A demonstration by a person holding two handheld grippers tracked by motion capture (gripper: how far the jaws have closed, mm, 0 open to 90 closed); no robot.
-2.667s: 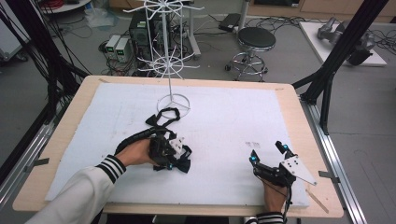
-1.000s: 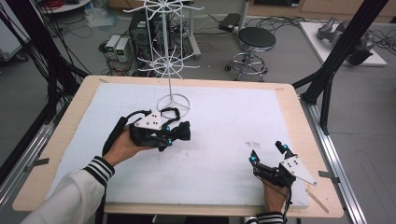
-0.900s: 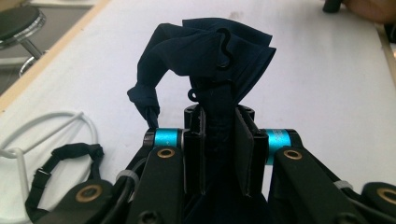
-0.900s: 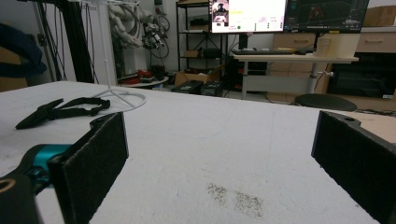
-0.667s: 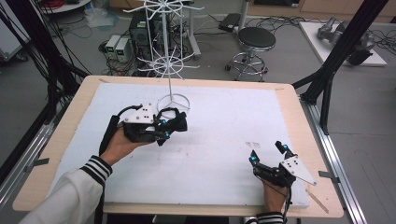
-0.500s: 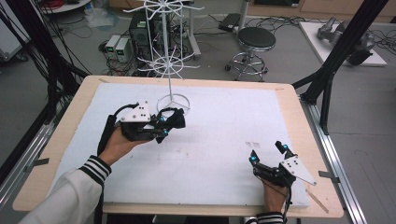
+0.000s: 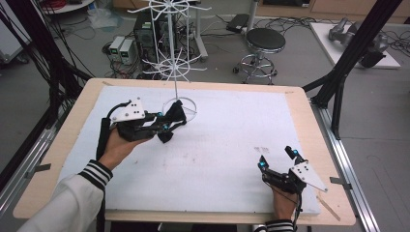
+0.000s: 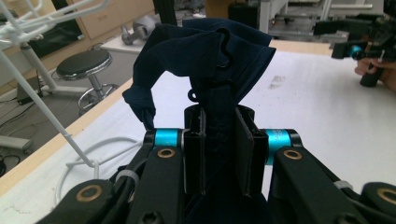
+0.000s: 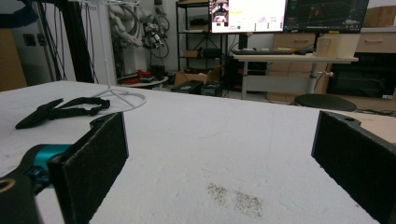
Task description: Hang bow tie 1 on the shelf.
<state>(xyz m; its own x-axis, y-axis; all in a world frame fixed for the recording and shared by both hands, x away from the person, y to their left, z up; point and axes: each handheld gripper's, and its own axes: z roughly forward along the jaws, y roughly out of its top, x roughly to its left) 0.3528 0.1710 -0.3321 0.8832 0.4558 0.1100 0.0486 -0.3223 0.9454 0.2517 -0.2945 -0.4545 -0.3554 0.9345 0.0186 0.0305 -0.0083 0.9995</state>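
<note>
A white wire rack stands on its ring base at the far side of the white-covered surface. On the floor beyond, a black round stool stands near computer boxes.

So the left gripper has its jaws clamped on a dark navy piece of fabric with a small black hook on it, flopping over above the white table, white wire rack off left.
</note>
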